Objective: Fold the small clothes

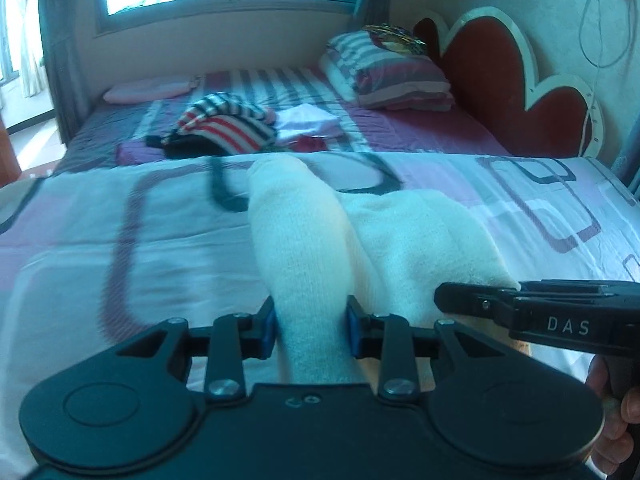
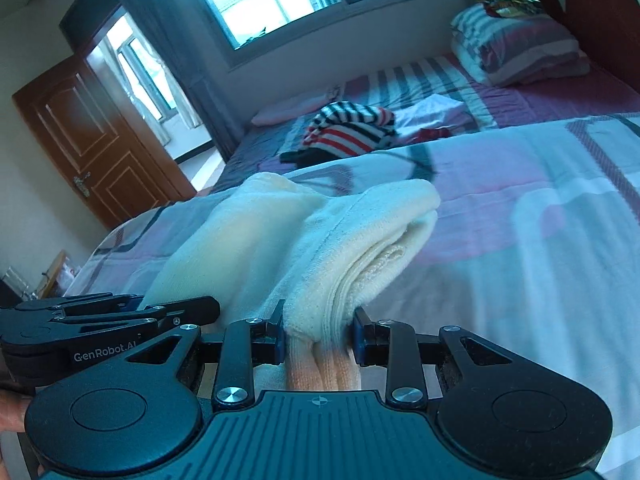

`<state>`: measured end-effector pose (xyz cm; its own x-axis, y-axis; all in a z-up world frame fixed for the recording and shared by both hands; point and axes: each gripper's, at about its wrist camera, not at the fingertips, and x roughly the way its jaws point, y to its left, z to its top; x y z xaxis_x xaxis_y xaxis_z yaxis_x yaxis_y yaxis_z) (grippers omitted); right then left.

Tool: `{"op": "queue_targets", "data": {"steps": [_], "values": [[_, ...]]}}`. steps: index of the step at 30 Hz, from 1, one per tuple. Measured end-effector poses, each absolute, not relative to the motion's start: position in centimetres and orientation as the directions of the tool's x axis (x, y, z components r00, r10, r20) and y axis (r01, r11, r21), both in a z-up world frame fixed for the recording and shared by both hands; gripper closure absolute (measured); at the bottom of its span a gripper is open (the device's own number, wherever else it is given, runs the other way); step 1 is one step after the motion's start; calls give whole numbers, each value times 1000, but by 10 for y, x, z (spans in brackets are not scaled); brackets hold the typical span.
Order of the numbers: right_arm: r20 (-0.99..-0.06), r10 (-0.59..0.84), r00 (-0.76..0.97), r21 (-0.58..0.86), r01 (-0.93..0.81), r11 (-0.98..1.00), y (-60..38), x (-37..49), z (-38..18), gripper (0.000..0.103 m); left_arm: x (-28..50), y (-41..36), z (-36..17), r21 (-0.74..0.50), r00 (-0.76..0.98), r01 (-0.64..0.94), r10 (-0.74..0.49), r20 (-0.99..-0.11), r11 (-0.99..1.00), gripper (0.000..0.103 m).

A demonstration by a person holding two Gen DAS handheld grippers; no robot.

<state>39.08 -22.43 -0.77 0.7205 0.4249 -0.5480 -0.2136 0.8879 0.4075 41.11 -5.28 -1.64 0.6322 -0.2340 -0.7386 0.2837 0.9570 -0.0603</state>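
A cream-white small garment (image 1: pixel 304 248) hangs bunched over the patterned bedspread (image 1: pixel 120 240), held by both grippers. My left gripper (image 1: pixel 310 330) is shut on one bunched end of it, its blue pads pressed on the cloth. In the right wrist view my right gripper (image 2: pixel 318 334) is shut on the other folded end of the white garment (image 2: pixel 352 248), layers showing at its edge. The right gripper (image 1: pixel 560 316) enters the left view from the right, side by side with the left. The left gripper (image 2: pixel 108 320) shows at the lower left of the right view.
A pile of striped clothes (image 1: pixel 228 128) and white cloth (image 1: pixel 306 122) lies farther back on the bed. A striped pillow (image 1: pixel 388 72) rests by the red headboard (image 1: pixel 508 80). A pink pillow (image 1: pixel 148 90) sits under the window. A brown door (image 2: pixel 92 148) stands open at left.
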Motion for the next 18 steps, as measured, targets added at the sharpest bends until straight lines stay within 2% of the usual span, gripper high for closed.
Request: {"op": "queue_targets", "data": {"steps": [9,12,14,16,18], "values": [[-553,506,662,398,-324,858,-62,385,-25,73,381,98,-19,-79,650,163,-167,-741,983,72],[-563,536,629,418,-342,842,-26,383,-38,73,369,144,-29,-138,634,132,-190,-750,982,71],[-580,533,616,434,-320,842,-14,379,-52,73,367,162,-41,-159,611,121,-199,-766,980,67],[-597,517,613,456,-271,848,-18,377,-66,73,365,172,-51,-177,596,127,-218,-773,976,54],[-596,522,610,512,-212,833,-30,378,-77,73,363,181,-62,-215,579,133,-252,-775,968,54]]}}
